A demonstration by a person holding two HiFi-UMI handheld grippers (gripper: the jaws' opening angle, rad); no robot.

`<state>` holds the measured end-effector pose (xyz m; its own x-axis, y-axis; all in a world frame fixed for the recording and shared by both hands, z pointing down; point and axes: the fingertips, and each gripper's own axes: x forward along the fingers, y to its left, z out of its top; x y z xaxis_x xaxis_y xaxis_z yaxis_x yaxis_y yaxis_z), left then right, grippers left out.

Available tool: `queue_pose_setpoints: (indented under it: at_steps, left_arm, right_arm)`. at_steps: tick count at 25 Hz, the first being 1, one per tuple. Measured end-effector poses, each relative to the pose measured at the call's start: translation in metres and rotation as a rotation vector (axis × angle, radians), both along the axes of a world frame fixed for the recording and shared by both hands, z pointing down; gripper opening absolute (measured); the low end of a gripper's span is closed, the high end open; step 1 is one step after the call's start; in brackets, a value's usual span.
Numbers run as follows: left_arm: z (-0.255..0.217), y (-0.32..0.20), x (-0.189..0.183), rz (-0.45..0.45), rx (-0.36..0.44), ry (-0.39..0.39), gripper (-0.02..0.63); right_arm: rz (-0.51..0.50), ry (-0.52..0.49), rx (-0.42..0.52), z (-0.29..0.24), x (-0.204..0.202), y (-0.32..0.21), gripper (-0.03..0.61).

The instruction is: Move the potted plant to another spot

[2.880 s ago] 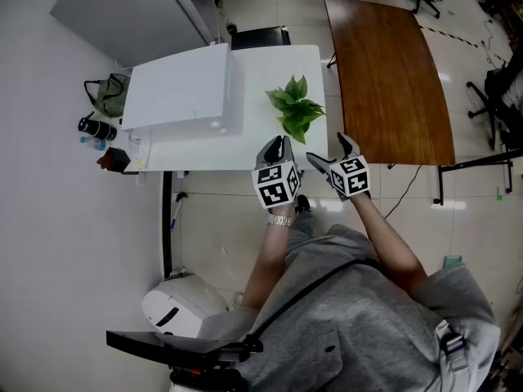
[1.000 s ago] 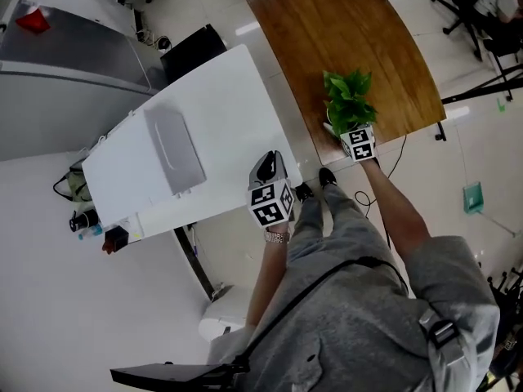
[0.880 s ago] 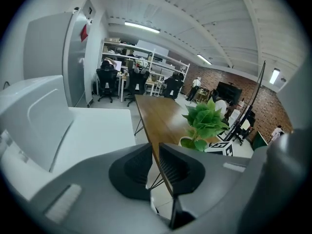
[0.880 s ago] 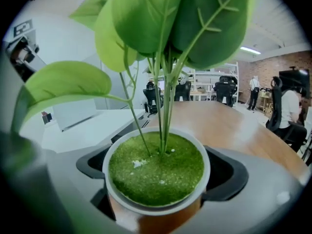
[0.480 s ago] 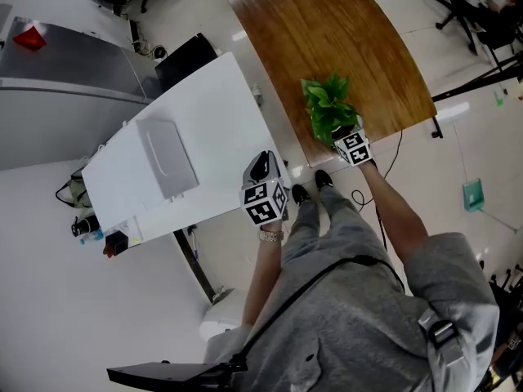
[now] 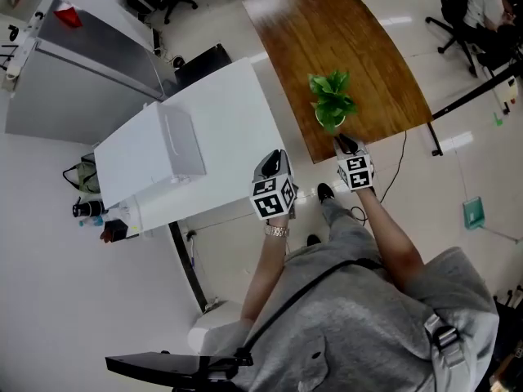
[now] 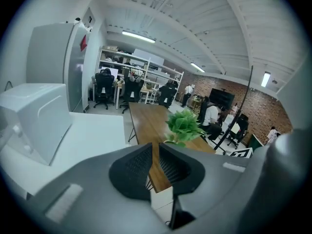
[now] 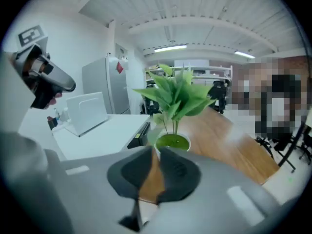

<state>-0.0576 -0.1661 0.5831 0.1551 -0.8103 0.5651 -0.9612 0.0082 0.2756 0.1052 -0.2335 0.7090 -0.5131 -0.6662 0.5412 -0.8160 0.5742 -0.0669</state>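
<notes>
Wooden table (image 6: 359, 47) ahead of right gripper (image 6: 343, 144), bearing potted plant (image 6: 330, 103); white table (image 6: 237, 129) ahead of left gripper (image 6: 274, 158), bearing white box (image 6: 155, 166).

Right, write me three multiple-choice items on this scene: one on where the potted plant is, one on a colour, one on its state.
1. The potted plant stands on:
A the white table
B the wooden table
C the floor

2. Its leaves are:
A red
B green
C yellow

3. The plant is:
A gripped and lifted
B lying on its side
C upright and standing free

Answers:
1 B: the head view shows it near that table's near edge.
2 B: the right gripper view shows them bright green.
3 C: the right gripper is short of it, its jaws closing with nothing between them.
</notes>
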Motion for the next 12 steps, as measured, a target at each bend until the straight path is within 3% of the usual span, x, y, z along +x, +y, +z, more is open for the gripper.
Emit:
queue_pose_setpoints:
  at_steps: [1, 4, 9, 12]
  left_arm:
    - [-0.005, 0.008, 0.004, 0.011, 0.021, 0.007, 0.057]
    - [-0.01, 0.051, 0.016, 0.044, 0.055, 0.011, 0.057]
    - [0.009, 0.143, 0.021, 0.045, -0.005, 0.029, 0.057]
    - [0.006, 0.165, 0.023, 0.046, -0.011, 0.017, 0.054]
  right_arm:
    - [0.016, -0.005, -0.004, -0.007, -0.003, 0.01, 0.0]
    - [0.003, -0.033, -0.028, -0.026, -0.022, 0.055, 0.0]
    - [0.046, -0.047, -0.097, -0.059, -0.043, 0.145, 0.0]
    - [0.007, -0.066, -0.117, -0.084, -0.059, 0.187, 0.0]
